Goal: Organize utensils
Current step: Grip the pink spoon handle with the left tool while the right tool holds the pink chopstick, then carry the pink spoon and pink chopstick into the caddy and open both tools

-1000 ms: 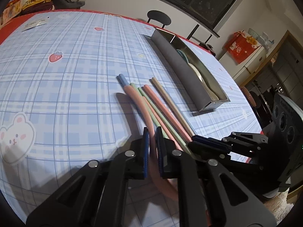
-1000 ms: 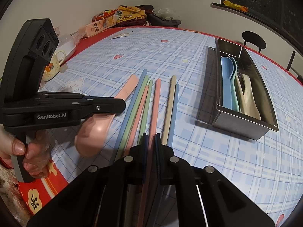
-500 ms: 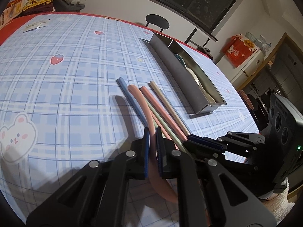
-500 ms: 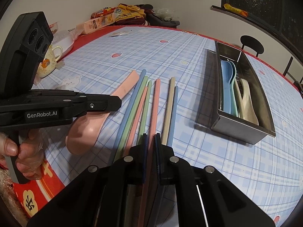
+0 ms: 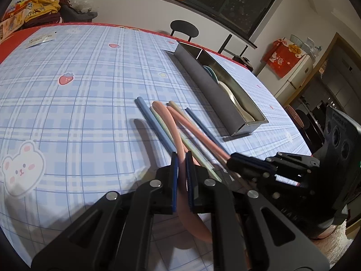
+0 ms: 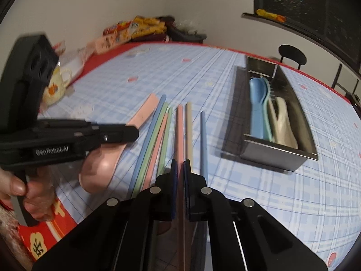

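Room: a white-walled dining corner with a dark window (image 6: 315, 6), a black chair (image 5: 183, 28) behind the table and a red box on a fridge (image 5: 285, 56) off to one side.
Surface: a table (image 5: 79, 103) covered by a blue plaid cloth printed with strawberries and a bear, red at its edge.
Far end of table: a heap of snack packets (image 6: 135, 28); a yellow-patterned mug (image 6: 55, 89) near the red edge.
Tray: a long steel tray (image 6: 300, 115) lies on the cloth, well apart from the loose sticks; inside it lie a blue spoon (image 6: 257, 106), a teal one just beside it and a cream spoon (image 6: 282, 122).
Chopsticks: pastel chopsticks (image 6: 158, 135) in blue, green, pink and beige lie side by side between the tray and the pink spoon; a dark blue one (image 6: 203, 140) lies slightly apart, nearest the tray.
Pink spoon: the pink spoon (image 6: 106, 155) runs handle towards the far end, bowl near the person's hand (image 6: 22, 189).
Left gripper: the left gripper (image 5: 181, 174) has its jaws pinched on the pink spoon's handle.
Right gripper: the right gripper (image 6: 179, 174) has its jaws pressed onto a single pink chopstick (image 6: 180, 133), whose far end points over the cloth.
Sharpness: the right wrist view is blurred.
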Demonstrator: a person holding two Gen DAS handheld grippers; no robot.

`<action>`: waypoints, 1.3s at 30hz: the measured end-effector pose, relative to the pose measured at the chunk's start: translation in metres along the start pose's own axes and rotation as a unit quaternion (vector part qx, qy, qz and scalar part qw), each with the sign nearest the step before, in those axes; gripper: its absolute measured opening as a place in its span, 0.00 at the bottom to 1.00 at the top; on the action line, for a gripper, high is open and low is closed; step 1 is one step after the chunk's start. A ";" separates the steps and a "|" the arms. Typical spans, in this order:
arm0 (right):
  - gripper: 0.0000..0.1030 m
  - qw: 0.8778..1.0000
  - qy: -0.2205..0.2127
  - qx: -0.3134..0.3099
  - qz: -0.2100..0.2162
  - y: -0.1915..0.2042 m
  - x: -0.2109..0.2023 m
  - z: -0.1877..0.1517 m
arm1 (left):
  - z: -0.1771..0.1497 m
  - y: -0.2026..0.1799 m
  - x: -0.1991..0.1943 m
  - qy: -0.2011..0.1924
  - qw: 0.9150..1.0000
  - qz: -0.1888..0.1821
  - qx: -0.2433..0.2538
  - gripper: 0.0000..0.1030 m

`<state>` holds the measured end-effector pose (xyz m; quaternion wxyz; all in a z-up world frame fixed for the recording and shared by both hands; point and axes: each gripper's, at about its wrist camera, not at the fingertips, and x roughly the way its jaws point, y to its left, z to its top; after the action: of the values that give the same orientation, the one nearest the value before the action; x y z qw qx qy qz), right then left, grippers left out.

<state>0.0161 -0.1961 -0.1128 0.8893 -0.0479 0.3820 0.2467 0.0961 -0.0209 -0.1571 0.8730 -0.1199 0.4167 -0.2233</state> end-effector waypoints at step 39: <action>0.06 0.978 -0.150 0.132 0.054 -0.118 -0.043 0.086 | 0.065 -0.037 -0.016 -0.053 0.998 -0.036 -0.001 0.11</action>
<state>0.1034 -0.2933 -0.0347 0.9203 0.1282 0.2757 0.2462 0.1271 -0.0438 -0.0912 0.8854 -0.1471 0.3651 -0.2472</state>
